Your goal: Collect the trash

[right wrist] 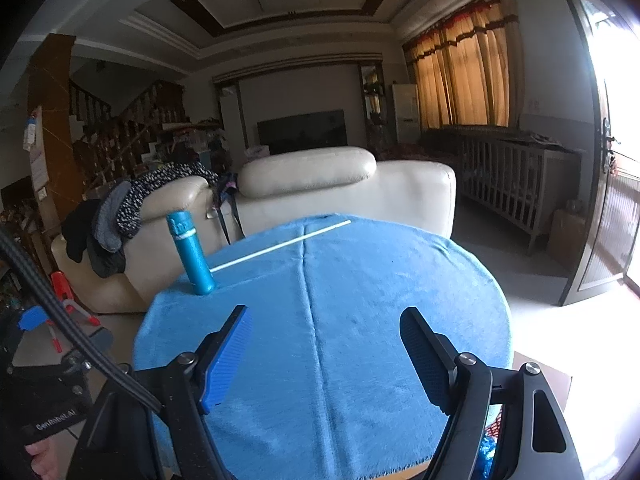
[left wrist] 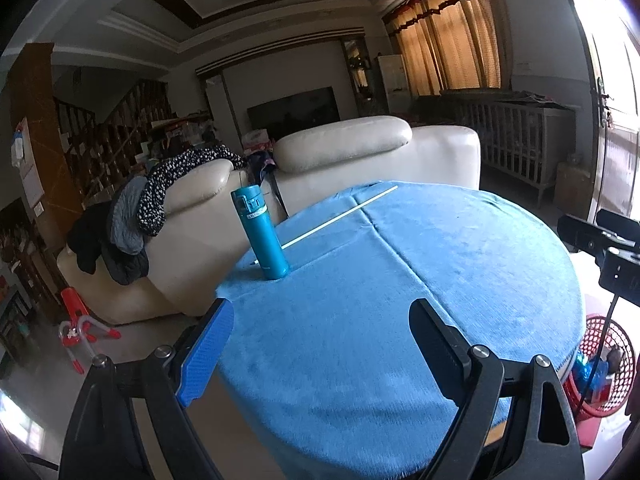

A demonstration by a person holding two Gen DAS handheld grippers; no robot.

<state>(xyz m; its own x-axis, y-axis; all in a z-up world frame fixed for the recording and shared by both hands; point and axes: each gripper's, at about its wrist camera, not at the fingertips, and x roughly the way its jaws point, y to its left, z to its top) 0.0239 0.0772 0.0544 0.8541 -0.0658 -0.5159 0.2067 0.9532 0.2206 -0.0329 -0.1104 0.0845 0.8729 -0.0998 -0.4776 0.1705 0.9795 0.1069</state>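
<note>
We hold both grippers wide apart and empty above a round table draped in fuzzy blue cloth [left wrist: 400,300].

Our left gripper [left wrist: 320,344] and right gripper [right wrist: 324,352] each hover over the near part of the cloth, fingers spread with nothing between them. A long thin white stick [left wrist: 340,216] lies flat across the far side of the table, its near end just behind an upright teal metal flask [left wrist: 260,232]. At the table's right edge, below it, we see a red mesh plastic basket [left wrist: 608,364] holding something shiny and blue. A cream leather sofa [left wrist: 360,148] stands behind the table.
</note>
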